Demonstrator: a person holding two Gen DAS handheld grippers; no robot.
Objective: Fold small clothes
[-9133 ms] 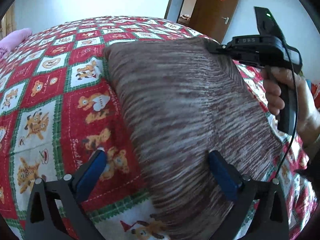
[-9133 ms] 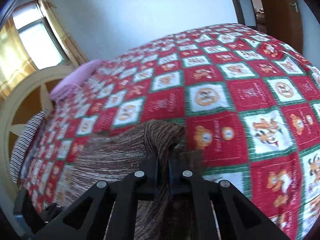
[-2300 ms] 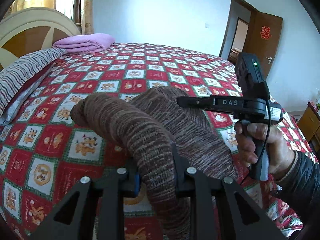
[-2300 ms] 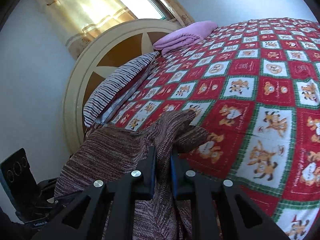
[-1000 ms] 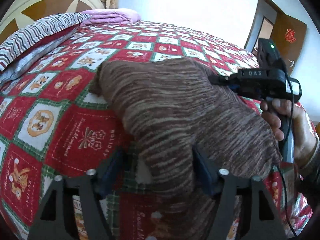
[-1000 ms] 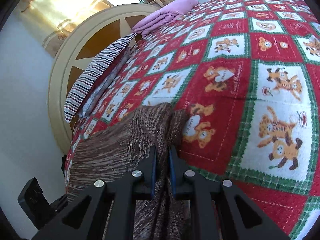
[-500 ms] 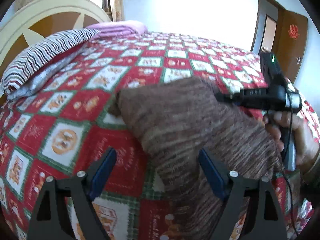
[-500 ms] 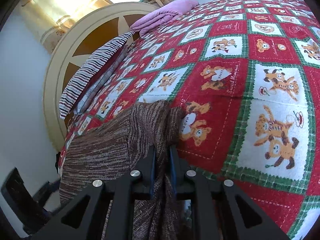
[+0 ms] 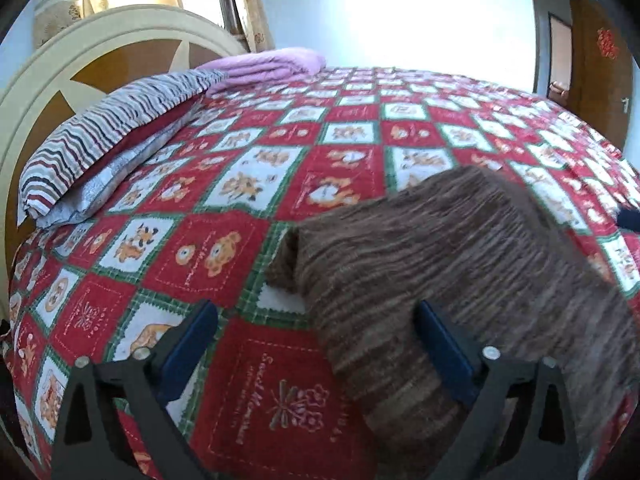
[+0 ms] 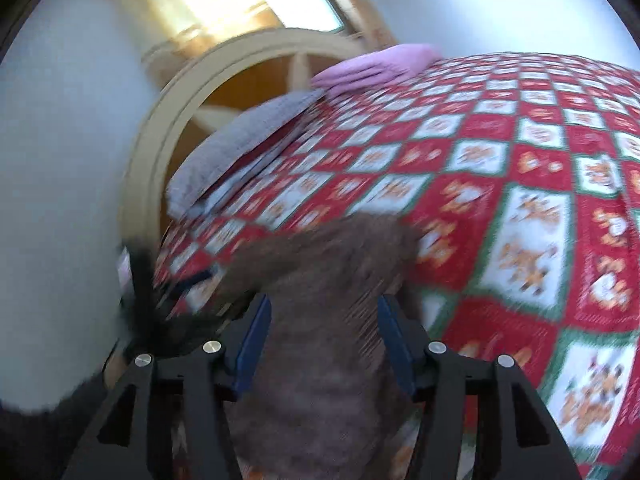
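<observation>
Bed (image 9: 360, 128) with red checked quilt; striped pillow (image 9: 112, 136) at its head. Sweater (image 9: 460, 264), brown, folded, lies near quilt's front edge. Left gripper (image 9: 316, 344): fingers just spread wide, gripping nothing. Right gripper (image 10: 324, 336): fingers just parting, sweater between, released.

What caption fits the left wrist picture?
Left gripper open over a folded brown sweater lying on a red patchwork bedspread.
</observation>
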